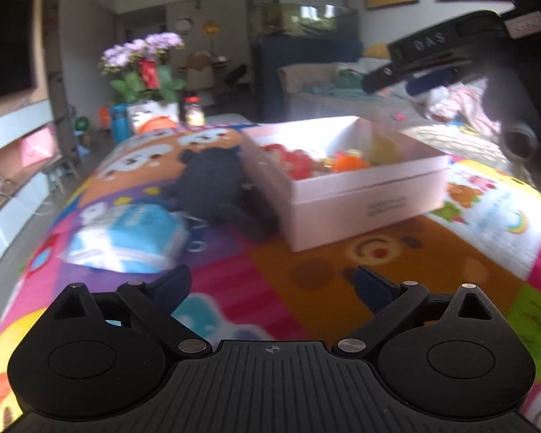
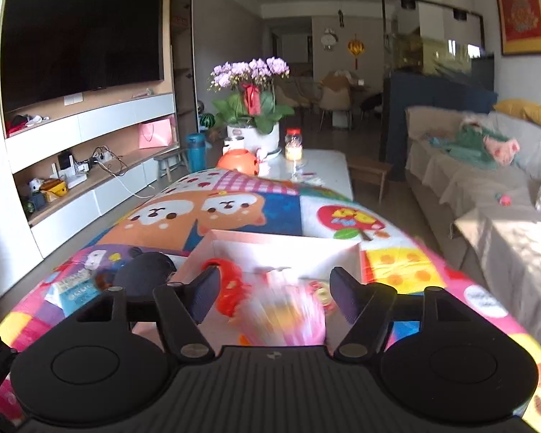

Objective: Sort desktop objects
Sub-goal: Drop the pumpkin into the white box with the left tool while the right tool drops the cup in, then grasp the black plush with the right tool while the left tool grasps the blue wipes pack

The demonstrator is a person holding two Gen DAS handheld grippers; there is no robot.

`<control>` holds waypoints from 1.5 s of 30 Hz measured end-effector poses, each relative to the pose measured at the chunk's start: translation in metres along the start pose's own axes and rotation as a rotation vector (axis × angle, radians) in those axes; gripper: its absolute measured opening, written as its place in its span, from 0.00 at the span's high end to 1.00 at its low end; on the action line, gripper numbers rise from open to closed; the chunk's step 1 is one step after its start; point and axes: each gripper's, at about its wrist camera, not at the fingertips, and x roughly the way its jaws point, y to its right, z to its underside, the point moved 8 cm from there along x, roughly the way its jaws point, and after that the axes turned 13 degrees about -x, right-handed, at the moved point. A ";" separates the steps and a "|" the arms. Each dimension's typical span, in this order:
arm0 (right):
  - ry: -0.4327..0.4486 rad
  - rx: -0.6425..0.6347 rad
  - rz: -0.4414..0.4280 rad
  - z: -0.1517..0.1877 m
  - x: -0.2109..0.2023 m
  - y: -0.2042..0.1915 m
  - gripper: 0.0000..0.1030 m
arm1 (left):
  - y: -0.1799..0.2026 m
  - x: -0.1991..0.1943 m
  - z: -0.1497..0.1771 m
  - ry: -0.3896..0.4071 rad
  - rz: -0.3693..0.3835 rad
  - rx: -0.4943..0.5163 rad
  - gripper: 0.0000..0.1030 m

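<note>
A pale pink box [image 1: 364,195] stands on a colourful cartoon mat [image 1: 234,288] and holds red, orange and yellow toys [image 1: 299,162]. A dark plush toy [image 1: 212,184] lies against the box's left side. A blue-and-white packet [image 1: 126,238] lies left of it. My left gripper [image 1: 272,285] is open and empty, low over the mat in front of the box. My right gripper [image 2: 272,294] is open above the box [image 2: 285,249]; a blurred pink and yellow object [image 2: 288,310] is between and below its fingers, apart from them. The right gripper also shows in the left wrist view [image 1: 396,72].
An orange round toy [image 2: 238,161], a flower pot [image 2: 252,133] and a jar [image 2: 294,148] stand at the table's far end. A sofa [image 2: 487,187] runs along the right. A TV cabinet [image 2: 90,151] is on the left.
</note>
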 end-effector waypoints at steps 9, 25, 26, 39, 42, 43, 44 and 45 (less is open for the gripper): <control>-0.019 -0.304 -0.102 -0.025 0.033 -0.101 0.18 | -0.052 0.009 -0.004 -0.015 -0.102 -0.128 0.01; -0.315 -0.492 -0.161 -0.021 0.152 -0.182 0.23 | -0.051 0.007 -0.003 0.001 -0.052 -0.150 0.00; -0.289 -0.477 -0.164 -0.025 0.141 -0.180 0.24 | -0.051 0.006 -0.003 0.000 -0.052 -0.153 0.00; -0.134 -0.136 -0.192 0.010 -0.053 -0.063 0.23 | -0.049 0.010 -0.002 -0.017 -0.087 -0.127 0.00; -0.219 -0.066 -0.159 0.058 -0.055 -0.042 0.21 | -0.046 0.012 -0.001 -0.028 -0.108 -0.099 0.00; -0.235 -0.047 -0.150 0.070 -0.054 -0.038 0.21 | -0.046 0.013 -0.001 -0.034 -0.114 -0.095 0.00; -0.243 -0.024 -0.133 0.082 -0.054 -0.033 0.20 | -0.047 0.014 -0.001 -0.038 -0.122 -0.098 0.00; -0.242 -0.001 -0.114 0.093 -0.055 -0.029 0.20 | -0.049 0.015 -0.002 -0.041 -0.133 -0.110 0.00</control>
